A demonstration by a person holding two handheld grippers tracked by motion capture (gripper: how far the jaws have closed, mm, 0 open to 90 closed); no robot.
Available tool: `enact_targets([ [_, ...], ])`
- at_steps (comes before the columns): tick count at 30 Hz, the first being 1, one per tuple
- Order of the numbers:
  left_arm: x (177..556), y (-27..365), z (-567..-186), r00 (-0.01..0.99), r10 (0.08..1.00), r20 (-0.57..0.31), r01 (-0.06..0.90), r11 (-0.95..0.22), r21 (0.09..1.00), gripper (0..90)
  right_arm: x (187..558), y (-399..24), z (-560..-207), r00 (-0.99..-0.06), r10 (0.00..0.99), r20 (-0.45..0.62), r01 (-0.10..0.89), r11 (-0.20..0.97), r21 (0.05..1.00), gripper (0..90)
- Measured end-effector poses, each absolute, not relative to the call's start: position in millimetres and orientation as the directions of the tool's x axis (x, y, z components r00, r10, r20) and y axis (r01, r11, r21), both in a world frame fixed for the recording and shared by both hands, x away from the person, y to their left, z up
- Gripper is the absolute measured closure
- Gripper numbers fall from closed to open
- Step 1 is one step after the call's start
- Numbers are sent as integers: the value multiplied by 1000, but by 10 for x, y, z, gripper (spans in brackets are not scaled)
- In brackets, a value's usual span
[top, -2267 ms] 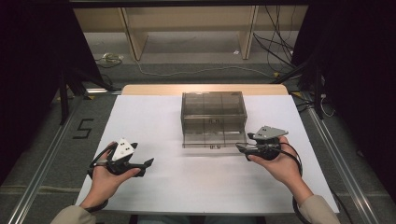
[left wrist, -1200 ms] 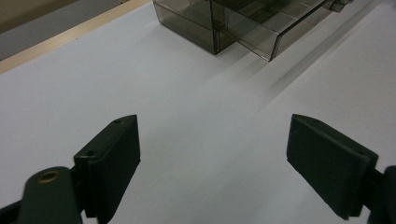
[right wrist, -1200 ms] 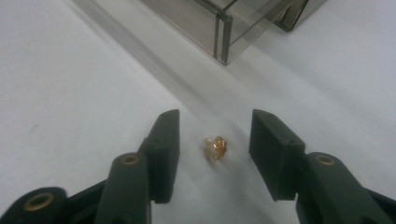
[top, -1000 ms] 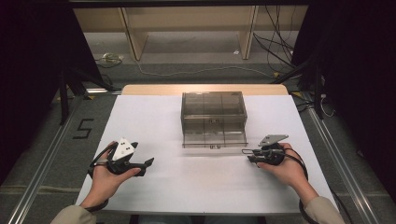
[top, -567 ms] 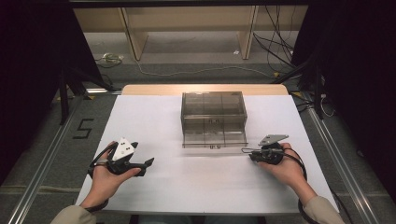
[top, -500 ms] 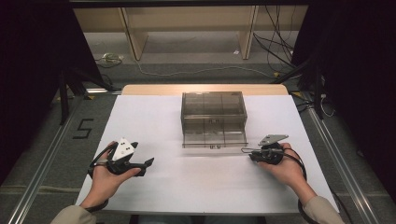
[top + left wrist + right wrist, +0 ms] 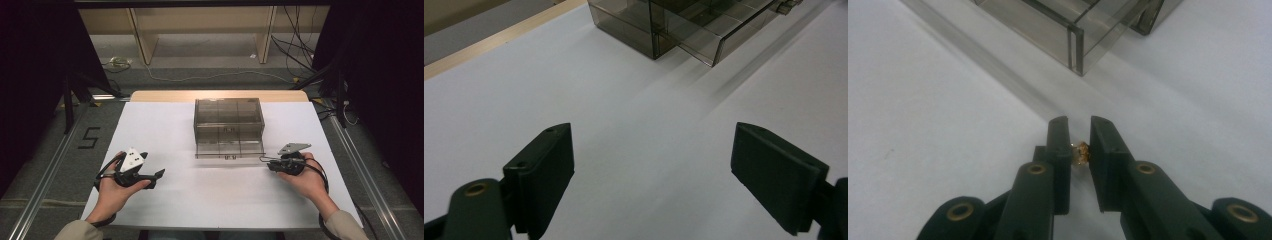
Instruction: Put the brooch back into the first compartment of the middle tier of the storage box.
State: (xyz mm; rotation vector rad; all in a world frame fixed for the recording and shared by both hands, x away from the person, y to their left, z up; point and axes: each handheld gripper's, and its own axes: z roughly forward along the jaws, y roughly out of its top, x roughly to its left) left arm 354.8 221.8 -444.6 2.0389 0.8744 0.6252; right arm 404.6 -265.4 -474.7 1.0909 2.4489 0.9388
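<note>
We clamp the right gripper [image 7: 1079, 134] on a small gold object [image 7: 1080, 151] near the drawer box [image 7: 229, 128] at bench centre; the left gripper [image 7: 651, 180] waits, jaws apart, near the left edge.

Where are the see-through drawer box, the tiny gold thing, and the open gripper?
drawer box [image 7: 228, 120], high view, its top panel.
gold thing [image 7: 1080, 152], right gripper view, the bit showing between the jaws.
left gripper [image 7: 651, 165], left gripper view, midway between its fingertips.

Smoky clear box [image 7: 228, 128], white table [image 7: 165, 125], black tools.
</note>
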Motion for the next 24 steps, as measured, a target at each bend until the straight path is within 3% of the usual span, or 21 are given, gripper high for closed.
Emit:
enact_targets([
  [24,3550,2218,-4448,637,762,117,361,-428,828,175,4018,-2670,-4603,-644,765,-5,516,439,736,804],
])
